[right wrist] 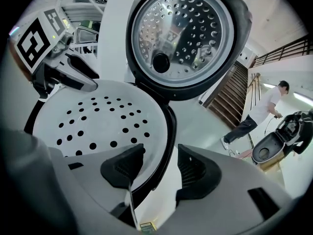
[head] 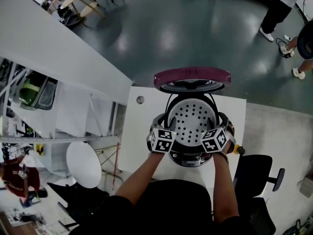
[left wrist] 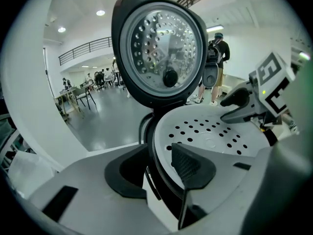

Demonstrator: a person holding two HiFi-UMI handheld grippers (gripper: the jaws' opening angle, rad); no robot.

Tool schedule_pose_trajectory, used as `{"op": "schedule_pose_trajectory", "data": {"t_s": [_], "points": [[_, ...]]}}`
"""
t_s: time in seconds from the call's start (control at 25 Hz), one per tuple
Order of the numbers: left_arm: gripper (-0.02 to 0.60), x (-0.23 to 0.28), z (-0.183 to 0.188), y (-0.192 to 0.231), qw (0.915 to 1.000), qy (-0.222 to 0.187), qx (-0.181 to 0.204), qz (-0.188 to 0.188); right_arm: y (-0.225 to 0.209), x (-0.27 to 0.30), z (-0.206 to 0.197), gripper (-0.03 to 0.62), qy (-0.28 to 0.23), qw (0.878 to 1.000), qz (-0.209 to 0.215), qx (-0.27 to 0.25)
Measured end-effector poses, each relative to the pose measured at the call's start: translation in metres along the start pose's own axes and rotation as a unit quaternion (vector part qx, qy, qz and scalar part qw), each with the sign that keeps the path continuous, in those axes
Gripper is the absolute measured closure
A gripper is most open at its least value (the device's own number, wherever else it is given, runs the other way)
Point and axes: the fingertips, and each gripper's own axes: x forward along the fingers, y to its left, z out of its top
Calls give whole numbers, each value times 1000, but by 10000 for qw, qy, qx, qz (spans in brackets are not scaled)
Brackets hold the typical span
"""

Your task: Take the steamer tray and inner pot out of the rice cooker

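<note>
While left tool (left wrist: 159, 168) and right tool (right wrist: 161, 173) straddle steamer tray (head: 191, 119) rim, jaws half-open, gripping nothing yet, I'd pinch both sides evenly, lift level, staying clear of lid (head: 191, 77).

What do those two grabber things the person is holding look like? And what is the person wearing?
The left hand-held gripper and the right hand-held gripper look alike. Each has a smooth, pale grey body that ends in two jaws tipped with black, ridged pads. On top of each sits a cube covered in black-and-white square markers. The person wears a black top.
</note>
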Motion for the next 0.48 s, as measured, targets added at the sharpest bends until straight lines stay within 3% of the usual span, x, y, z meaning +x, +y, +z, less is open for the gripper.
{"op": "schedule_pose_trajectory", "data": {"t_s": [0.48], "points": [[502, -16, 10, -11, 9998, -178, -84, 30, 1, -19, 3, 496, -233, 9997, -54, 69]]}}
